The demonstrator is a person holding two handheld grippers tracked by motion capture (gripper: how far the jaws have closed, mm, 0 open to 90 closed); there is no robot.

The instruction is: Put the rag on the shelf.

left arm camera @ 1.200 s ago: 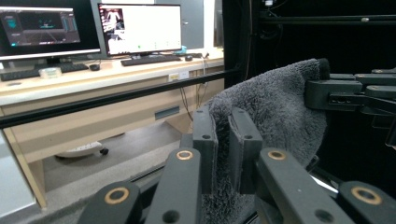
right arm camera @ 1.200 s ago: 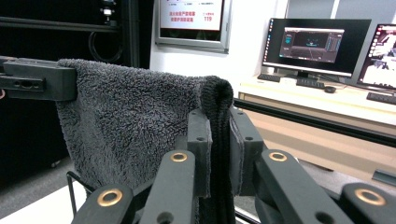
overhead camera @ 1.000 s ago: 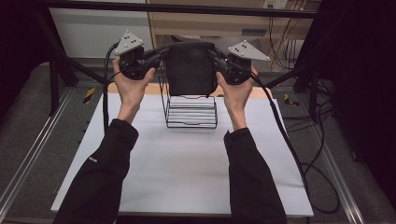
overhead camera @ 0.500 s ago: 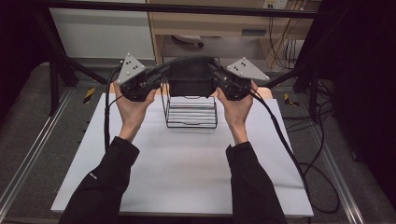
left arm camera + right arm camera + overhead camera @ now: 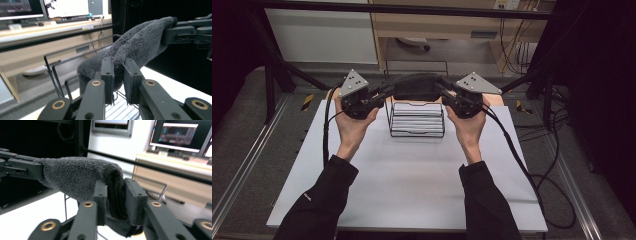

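So both grippers are clamped onto the same dark grey fuzzy towel (image 5: 414,86), one at each end. The left gripper (image 5: 384,93) has its jaws pinched on the towel's left edge, and in the left gripper view you can see the plush fabric (image 5: 135,50) squeezed between the two black jaws, with the other gripper (image 5: 186,31) biting the far end up in the top right corner. Same deal with the right gripper (image 5: 443,88): the right gripper view shows a thick fold of the towel (image 5: 82,178) wedged between its jaws, and the left one (image 5: 17,167) grabbing the opposite end at the left edge. The towel hangs stretched between the two, sagging a bit in the middle, held up above the back part of a black wire rack (image 5: 416,119). I can't tell whether it touches the rack's top wires or just floats over them. The rack sits on a white table top (image 5: 407,185), toward the far edge, between the person's two hands. Black sleeves come in from the bottom, and a cable (image 5: 517,155) trails off the right gripper across the table's right side.
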